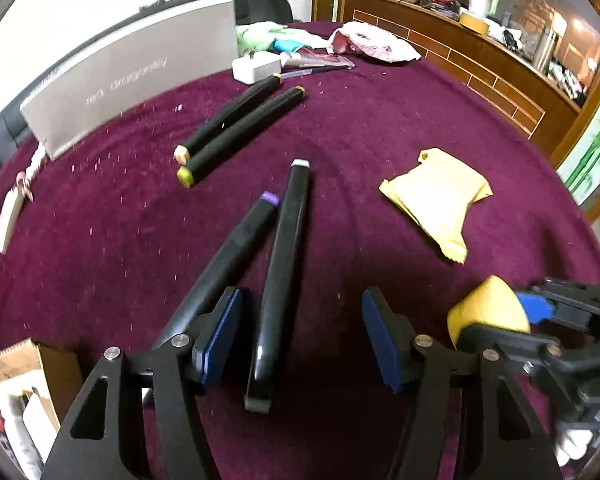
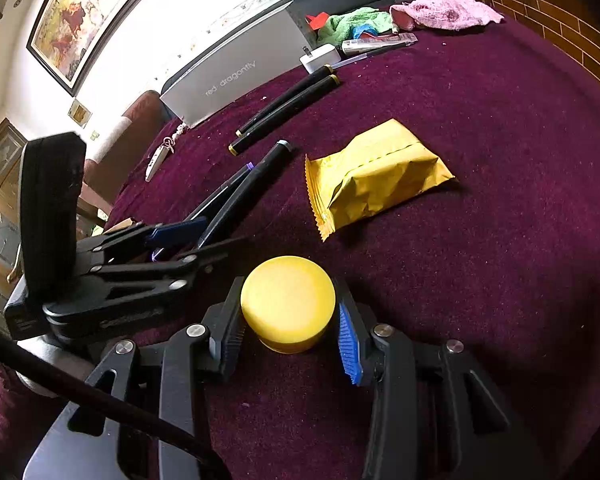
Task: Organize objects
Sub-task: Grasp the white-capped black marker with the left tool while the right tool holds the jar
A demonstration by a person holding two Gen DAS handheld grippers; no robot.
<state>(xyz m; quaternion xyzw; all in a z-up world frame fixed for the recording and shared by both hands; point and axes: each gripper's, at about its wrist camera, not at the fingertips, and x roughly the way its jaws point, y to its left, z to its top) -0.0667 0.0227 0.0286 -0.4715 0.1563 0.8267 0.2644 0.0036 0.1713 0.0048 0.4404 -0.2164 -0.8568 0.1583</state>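
The grey-capped marker (image 1: 282, 280) lies flat on the bench (image 1: 380, 128) in the gap of the left claw (image 1: 302, 336), close beside the left-hand pad and well apart from the other; its long axis runs nearly straight ahead along the fingers, one end back between the pads and the pale cap pointing away. The left claw stands wide and holds nothing, so a grip would have to close across the barrel's narrow width. Just outside the left finger, the purple-capped marker (image 1: 236, 248) slants alongside, its far end almost touching the first marker. Farther ahead and to the left two gold-capped markers (image 1: 240, 128) rest side by side. To the right, the right claw (image 2: 288, 330) has its pads on either side of a yellow round tin (image 2: 288, 306), which sits on the bench; the pads appear to touch its flanks, though a firm grip cannot be confirmed. Ahead of that claw lies a crumpled yellow packet (image 2: 376, 176), with no legible print. The grey box (image 2: 236, 68) at the far edge reads "red dragonfly".
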